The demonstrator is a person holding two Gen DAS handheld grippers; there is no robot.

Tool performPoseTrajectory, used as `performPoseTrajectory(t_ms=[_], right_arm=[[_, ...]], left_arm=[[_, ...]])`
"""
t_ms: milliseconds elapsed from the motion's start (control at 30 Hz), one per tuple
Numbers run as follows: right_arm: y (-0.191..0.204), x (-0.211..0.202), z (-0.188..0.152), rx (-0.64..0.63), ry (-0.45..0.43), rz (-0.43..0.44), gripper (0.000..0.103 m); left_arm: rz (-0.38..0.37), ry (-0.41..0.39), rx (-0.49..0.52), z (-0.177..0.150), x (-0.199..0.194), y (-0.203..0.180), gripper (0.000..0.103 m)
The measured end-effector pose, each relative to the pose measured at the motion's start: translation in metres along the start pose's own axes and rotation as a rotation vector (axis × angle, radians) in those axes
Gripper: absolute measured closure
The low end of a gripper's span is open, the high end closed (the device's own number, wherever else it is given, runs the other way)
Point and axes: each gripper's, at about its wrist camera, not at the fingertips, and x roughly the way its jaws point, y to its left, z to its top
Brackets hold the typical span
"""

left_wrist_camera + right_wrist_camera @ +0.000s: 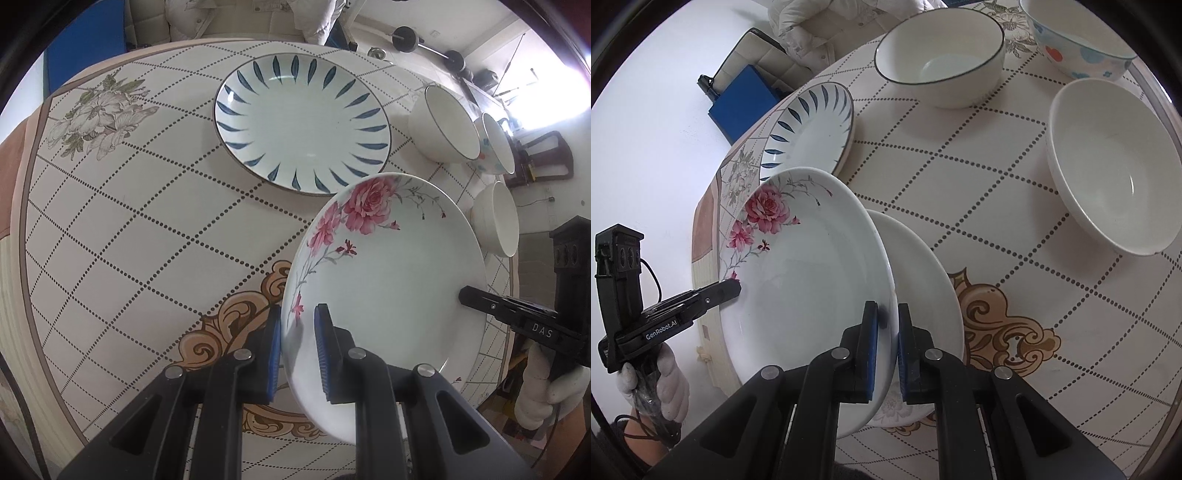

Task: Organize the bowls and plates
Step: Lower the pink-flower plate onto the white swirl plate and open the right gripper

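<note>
White round ceramic plate with pink roses (391, 266) tilts, face up, over the bench (110, 240); left claw (299, 354) clamps its 7 o'clock rim, right claw (888, 350) the opposite rim.

Black claws (297, 314), blue pads (872, 347), silver screws; white knit gloves (670, 384); "GenRobot.AI" marking.

Bright and clear, with strong white glare from a window (554, 92) at the top right of the left view. Bent and dark round the edges. Small shiny spots on the plates.
</note>
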Motion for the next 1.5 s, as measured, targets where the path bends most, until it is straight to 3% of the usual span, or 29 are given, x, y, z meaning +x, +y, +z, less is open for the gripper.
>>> performPoseTrajectory(t_ms=[633,933,1367,1467,1500], right_arm=[[-0.025,0.049,-0.014,0.031,0.066,-0.004,0.090],[-0.008,0.050,-0.016,-0.006,0.062,-0.061,0.090],[0.004,0.052,-0.006,0.039,0.130,-0.129,0.089],[0.006,0.056,0.000,0.060,0.164,-0.131,0.084],[0.007,0.057,0.002,0.074,0.177,-0.122,0.078]], left_arm=[[0.057,0.070,0.020,-0.014,0.032,-0.002,0.088],[0.089,0.094,0.023,-0.012,0.039,-0.008,0.088],[0.092,0.163,0.002,-0.005,0.052,-0.015,0.088],[0.069,0.208,-0.032,0.000,0.056,-0.007,0.087],[0.062,0.221,-0.045,0.002,0.057,-0.005,0.087]])
